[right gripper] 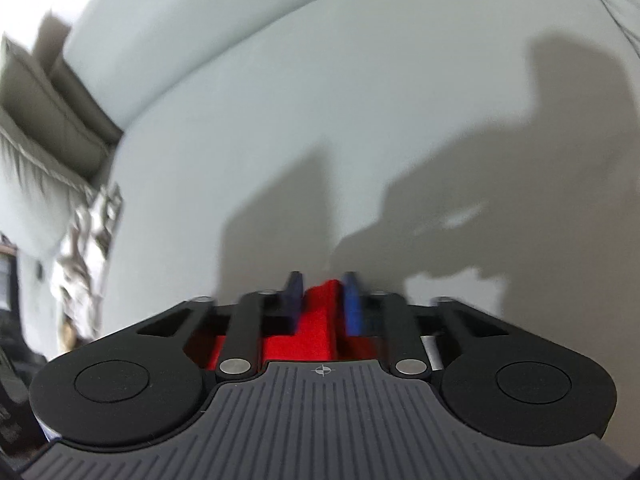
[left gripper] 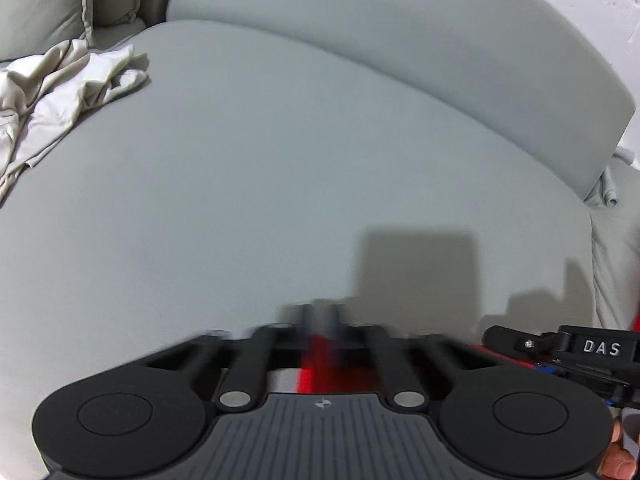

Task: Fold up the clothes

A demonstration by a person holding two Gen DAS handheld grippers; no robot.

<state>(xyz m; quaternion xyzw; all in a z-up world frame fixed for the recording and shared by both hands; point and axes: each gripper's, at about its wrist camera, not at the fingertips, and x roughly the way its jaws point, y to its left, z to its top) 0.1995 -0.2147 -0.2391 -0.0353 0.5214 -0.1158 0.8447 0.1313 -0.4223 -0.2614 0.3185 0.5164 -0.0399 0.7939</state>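
Observation:
A red garment (right gripper: 320, 332) is pinched between the blue pads of my right gripper (right gripper: 323, 294), which is shut on it just above the grey sofa seat (right gripper: 280, 140). In the left wrist view my left gripper (left gripper: 320, 316) is blurred. Its fingers stand together, with a strip of the red garment (left gripper: 316, 364) running up between them. To its right, the right gripper's black body (left gripper: 592, 348) lies close beside it, with more red cloth under it.
A crumpled beige garment (left gripper: 72, 80) lies at the seat's far left, blurred in the right wrist view (right gripper: 84, 248). The sofa backrest (left gripper: 400, 48) curves behind, with olive cushions (left gripper: 48, 0) at the left corner. A hand (left gripper: 620, 460) shows at the lower right.

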